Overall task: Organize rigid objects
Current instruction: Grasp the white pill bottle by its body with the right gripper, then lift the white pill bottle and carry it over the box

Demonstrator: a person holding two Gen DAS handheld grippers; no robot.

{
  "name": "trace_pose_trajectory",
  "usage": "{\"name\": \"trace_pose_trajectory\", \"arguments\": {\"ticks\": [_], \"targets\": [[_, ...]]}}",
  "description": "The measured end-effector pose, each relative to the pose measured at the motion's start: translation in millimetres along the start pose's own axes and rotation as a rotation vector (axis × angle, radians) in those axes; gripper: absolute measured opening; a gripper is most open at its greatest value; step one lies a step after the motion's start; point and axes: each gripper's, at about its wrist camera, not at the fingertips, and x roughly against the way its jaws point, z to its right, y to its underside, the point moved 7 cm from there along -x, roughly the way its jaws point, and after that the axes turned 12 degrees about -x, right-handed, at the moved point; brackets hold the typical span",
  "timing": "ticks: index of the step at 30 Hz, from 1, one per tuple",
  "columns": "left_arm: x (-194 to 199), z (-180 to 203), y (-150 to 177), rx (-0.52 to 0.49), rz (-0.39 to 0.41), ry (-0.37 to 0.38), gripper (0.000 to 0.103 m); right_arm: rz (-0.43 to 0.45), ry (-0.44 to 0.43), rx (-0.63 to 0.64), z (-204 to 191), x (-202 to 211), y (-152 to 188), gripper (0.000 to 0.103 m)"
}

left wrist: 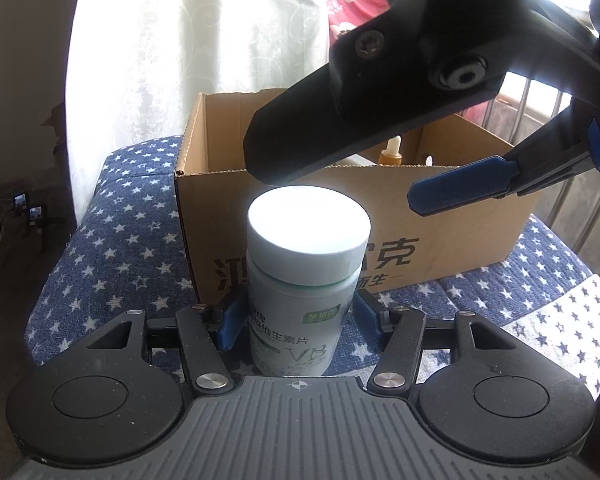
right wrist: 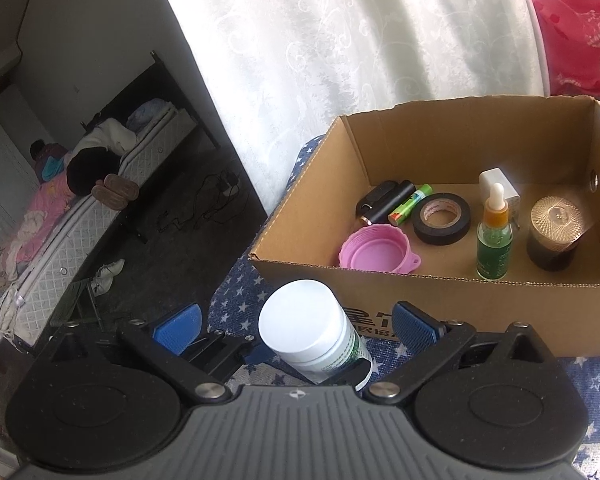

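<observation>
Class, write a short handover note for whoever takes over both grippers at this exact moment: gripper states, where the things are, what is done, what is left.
Left gripper: shut on the white bottle, upright on the starred cloth, in front of the box.
Right gripper: open, empty, hanging over the bottle's cap.
Done: in the box are a pink lid, black tape, dropper bottle, dark jar, green battery, a black item and a white plug.
Left: get the bottle into the box.
</observation>
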Motion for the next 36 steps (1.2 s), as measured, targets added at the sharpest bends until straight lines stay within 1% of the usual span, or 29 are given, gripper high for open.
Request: {"name": "trace_pose_trajectory", "arguments": {"ticks": [7, 8, 12, 14, 16, 26, 36], "targets": [[0, 2, -1, -0.004, 0.0, -0.006, 0.057, -0.019, 0.04, 0.055, -7, -7, 7, 0.093], [0, 2, -1, -0.005, 0.0, -0.007, 0.057, -0.02, 0.051, 0.067, -8, -7, 7, 0.09], [0, 2, -2, -0.007, -0.001, -0.009, 0.057, -0.026, 0.083, 0.094, -8, -10, 9, 0.083], [0, 2, -2, -0.005, -0.001, -0.009, 0.057, -0.03, 0.093, 0.1, -7, -11, 10, 0.077], [0, 2, -2, -0.004, -0.001, -0.009, 0.056, -0.031, 0.099, 0.1, -6, -11, 10, 0.072], [2, 3, -5, -0.017, 0.003, -0.005, 0.055, -0.022, 0.096, 0.101, -5, -5, 8, 0.058], [9, 8, -6, -0.033, 0.015, -0.011, 0.054, -0.003, 0.088, 0.111, -6, 1, 8, 0.057]]}}
